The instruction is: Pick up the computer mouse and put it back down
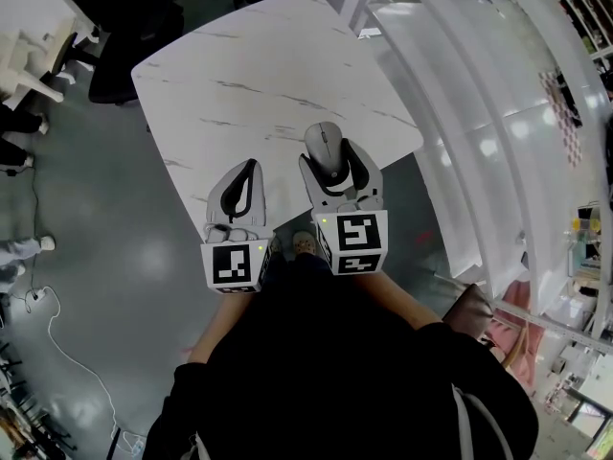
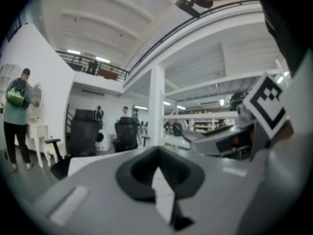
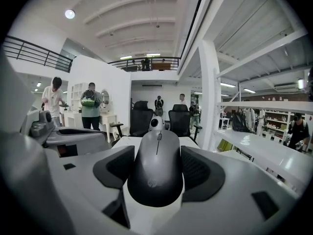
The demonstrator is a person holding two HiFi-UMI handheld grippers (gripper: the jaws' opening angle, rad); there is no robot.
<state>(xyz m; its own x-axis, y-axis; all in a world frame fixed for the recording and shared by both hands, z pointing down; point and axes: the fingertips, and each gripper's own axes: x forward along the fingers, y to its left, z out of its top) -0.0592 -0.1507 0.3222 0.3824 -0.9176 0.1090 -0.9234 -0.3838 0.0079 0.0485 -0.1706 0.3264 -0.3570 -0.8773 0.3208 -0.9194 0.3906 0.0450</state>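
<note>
1. Right gripper point(image 1: 329, 157) is clamped on the grey computer mouse point(image 1: 325, 140), one pad on each side.
2. Mouse is over the near part of the white marble table point(image 1: 249, 75). Can't tell if it touches the top.
3. Left gripper point(image 1: 249, 169) has its jaws pressed together with nothing between them. It is just beside the right one.

Bright overhead lighting; fisheye edges; foreground blurred.
</note>
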